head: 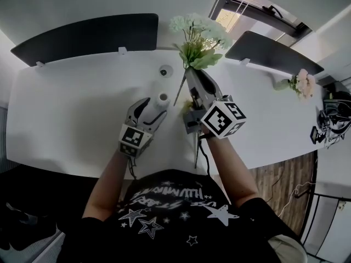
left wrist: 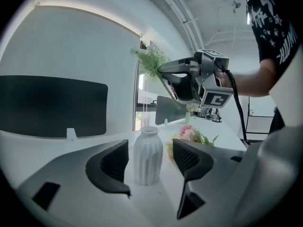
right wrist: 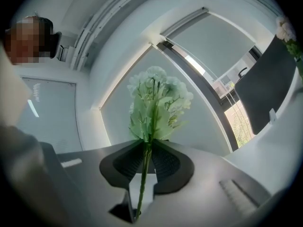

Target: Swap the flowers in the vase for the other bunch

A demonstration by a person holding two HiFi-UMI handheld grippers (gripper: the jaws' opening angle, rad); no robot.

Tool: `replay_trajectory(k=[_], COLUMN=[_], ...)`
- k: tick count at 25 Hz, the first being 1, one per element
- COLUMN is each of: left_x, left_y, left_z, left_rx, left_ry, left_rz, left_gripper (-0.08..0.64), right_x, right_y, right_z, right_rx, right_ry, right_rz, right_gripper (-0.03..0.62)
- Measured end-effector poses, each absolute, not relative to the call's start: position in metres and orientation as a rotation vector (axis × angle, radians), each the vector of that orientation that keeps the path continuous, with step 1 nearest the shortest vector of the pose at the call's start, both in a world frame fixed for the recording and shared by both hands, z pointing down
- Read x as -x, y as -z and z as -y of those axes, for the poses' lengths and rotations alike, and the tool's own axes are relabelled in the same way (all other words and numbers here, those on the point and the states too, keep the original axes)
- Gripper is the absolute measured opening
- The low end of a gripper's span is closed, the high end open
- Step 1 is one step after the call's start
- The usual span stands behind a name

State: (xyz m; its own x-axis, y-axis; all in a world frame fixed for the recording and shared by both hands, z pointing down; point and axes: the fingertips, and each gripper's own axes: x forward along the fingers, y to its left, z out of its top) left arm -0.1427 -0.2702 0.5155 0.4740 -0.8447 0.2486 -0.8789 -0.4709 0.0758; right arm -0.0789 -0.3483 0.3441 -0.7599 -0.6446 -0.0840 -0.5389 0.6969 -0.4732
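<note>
A small white ribbed vase stands empty on the white table. My left gripper is open, one jaw on either side of the vase, and neither pad touches it. My right gripper is shut on the stems of a pale green-and-white bunch, held in the air above the table behind the vase. In the left gripper view that bunch shows upper right. A pink bunch lies on the table to the right.
A small round grey object sits on the table behind the vase. Dark partition panels run along the far edge. Cables and dark gear lie at the far right. The table's near edge is against the person's body.
</note>
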Motion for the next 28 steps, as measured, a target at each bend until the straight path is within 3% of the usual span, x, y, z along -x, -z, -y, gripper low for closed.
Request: replay_trajectory(k=[11,28], left_x=[0.142,0.132], left_y=[-0.542,-0.540], left_z=[0.290,0.299], left_rx=[-2.527,-2.492], left_ry=[-0.334,-0.338], left_rz=[1.497,1.520], left_gripper=[0.279,0.259], right_x=[0.122,0.129], right_y=[-0.363,-0.384], right_z=[0.361,0.379], right_rx=[0.865,0.820], right_ry=[0.649,0.600], right_rz=[-2.743,-2.770], right_gripper=[0.054,0.054])
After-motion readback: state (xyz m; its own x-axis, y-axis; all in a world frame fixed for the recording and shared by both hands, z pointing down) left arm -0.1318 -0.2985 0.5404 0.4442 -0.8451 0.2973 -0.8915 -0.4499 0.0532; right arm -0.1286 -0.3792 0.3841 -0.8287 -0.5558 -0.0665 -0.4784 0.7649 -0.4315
